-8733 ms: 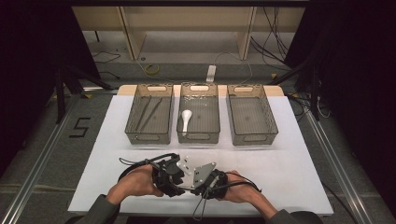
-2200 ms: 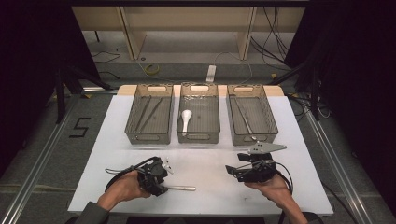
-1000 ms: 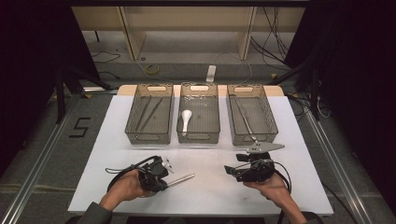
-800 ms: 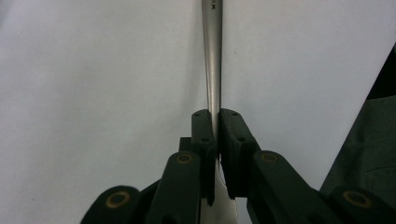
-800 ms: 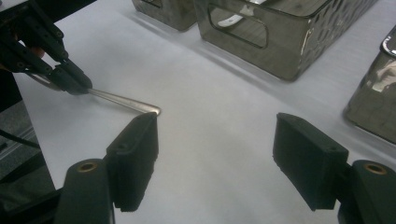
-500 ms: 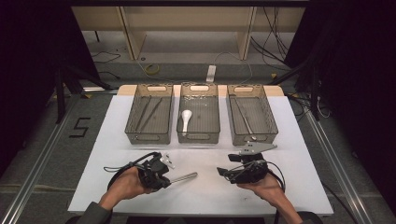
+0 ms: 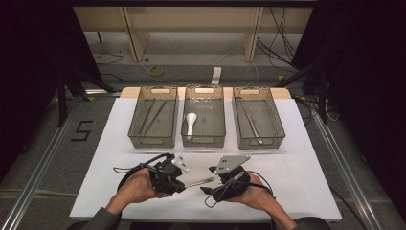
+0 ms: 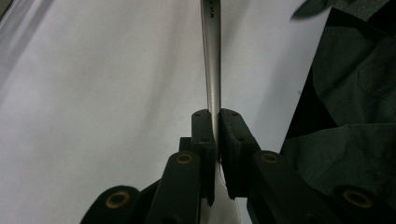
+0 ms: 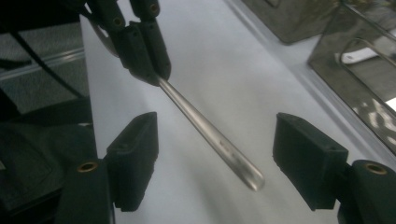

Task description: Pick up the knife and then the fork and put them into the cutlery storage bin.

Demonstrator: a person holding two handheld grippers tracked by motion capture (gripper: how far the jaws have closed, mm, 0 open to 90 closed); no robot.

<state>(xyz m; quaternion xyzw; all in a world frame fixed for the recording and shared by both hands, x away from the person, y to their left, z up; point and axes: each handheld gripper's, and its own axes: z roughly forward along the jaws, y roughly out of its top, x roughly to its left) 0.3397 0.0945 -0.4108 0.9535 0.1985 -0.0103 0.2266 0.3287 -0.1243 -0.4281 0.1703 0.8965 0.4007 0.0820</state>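
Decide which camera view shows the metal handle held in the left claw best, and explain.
The right gripper view: the metal handle runs bare from the shut left claw to its rounded tip. The left gripper view shows the metal handle pinched, its tip cut off. The high view shows a thin sliver.

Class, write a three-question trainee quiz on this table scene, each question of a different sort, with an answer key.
1. True or false: the left gripper is shut on the metal utensil.
2. The right gripper's fingers are: A open around the handle, B clamped on it, C inside a tray.
3. What lies in the middle tray?

Key: 1 true. 2 A. 3 a white spoon.
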